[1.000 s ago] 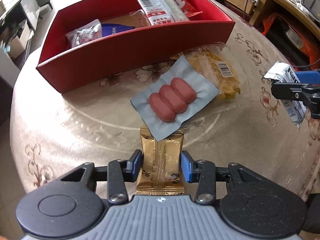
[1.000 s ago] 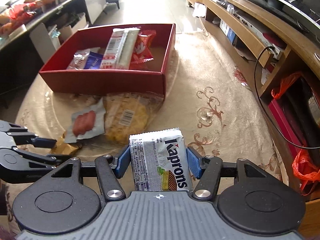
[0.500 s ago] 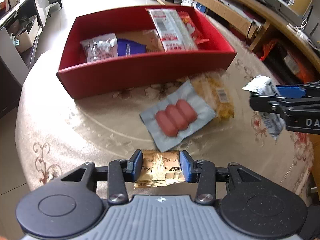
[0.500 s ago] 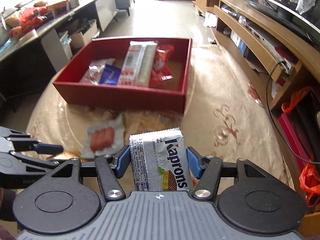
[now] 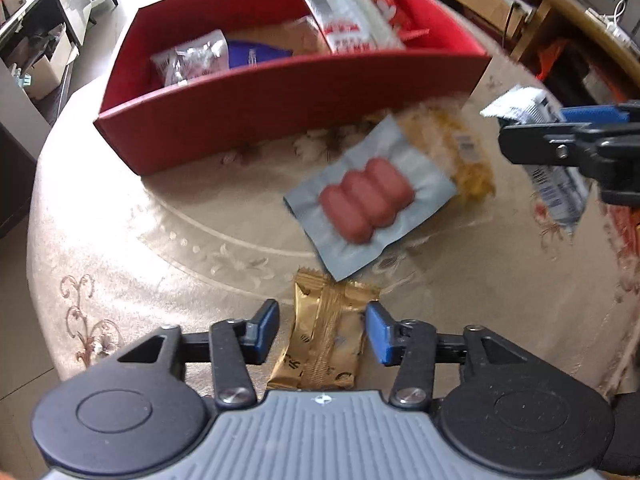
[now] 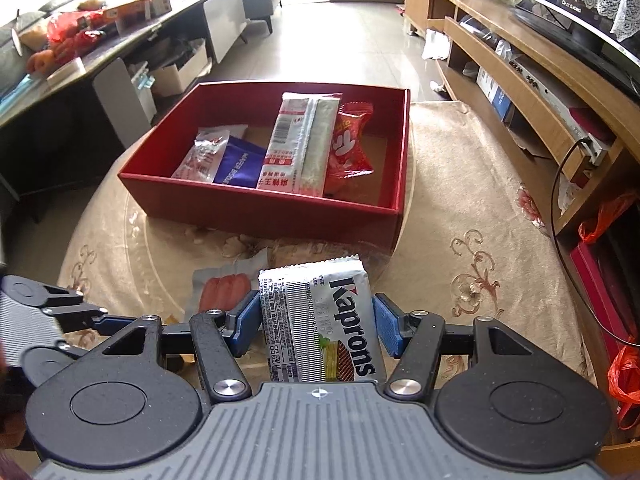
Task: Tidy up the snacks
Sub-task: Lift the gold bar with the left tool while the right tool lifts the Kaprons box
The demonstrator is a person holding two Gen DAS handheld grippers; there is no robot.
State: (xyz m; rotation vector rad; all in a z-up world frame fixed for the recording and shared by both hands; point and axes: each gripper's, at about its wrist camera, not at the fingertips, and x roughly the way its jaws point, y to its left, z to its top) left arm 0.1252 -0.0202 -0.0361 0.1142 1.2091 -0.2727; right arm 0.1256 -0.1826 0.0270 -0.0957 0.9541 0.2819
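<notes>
A gold snack packet (image 5: pixel 320 356) lies on the beige tablecloth between the fingers of my left gripper (image 5: pixel 322 314). Its jaws are opening and the pads stand clear of the packet. Just beyond lie a grey vacuum pack of sausages (image 5: pixel 368 200) and a yellow snack bag (image 5: pixel 468 160). My right gripper (image 6: pixel 318 312) is shut on a white Kaprons wafer pack (image 6: pixel 320 320), held above the table in front of the red box (image 6: pixel 260 208). In the left wrist view the right gripper (image 5: pixel 560 132) hangs at the right with that pack (image 5: pixel 556 188).
The red box (image 5: pixel 280 100) holds several snack packs, with bare floor at its right end. The round table's edge curves close on the left and right. A wooden TV cabinet (image 6: pixel 520 92) runs along the right. The left gripper (image 6: pixel 100 320) shows at the lower left of the right wrist view.
The left jaws have spread apart and let go of the gold packet, which now rests flat on the cloth. The right gripper has shifted a little with the wafer pack still in it.
</notes>
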